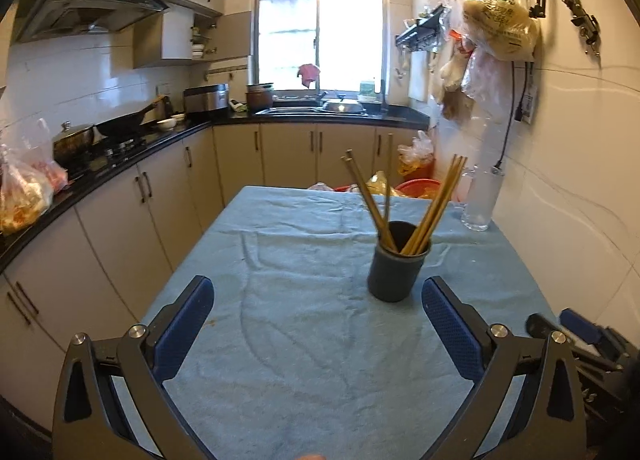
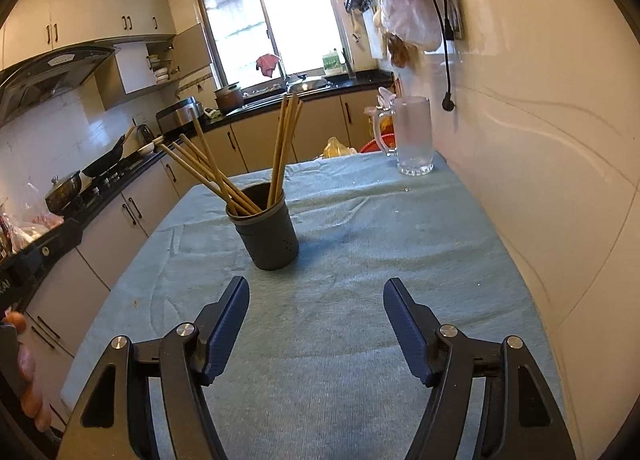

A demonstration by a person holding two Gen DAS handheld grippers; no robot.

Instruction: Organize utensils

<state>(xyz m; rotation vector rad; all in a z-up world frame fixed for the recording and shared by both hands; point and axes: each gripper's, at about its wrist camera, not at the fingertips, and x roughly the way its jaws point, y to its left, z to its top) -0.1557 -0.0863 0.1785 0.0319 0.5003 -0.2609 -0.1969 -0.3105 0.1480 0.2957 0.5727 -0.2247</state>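
One tabletop (image 1: 304, 340) under a blue cloth carries everything. Both grippers hover above its near end with jaws spread wide and nothing between them: the left gripper (image 1: 318, 296) and the right gripper (image 2: 316, 296). A dark holder (image 2: 266, 234) stands upright around the middle of the tabletop, holding wooden chopsticks (image 2: 280, 151) that lean apart in two bunches. An empty glass mug (image 2: 412, 135) stands at the far right corner, by the wall.
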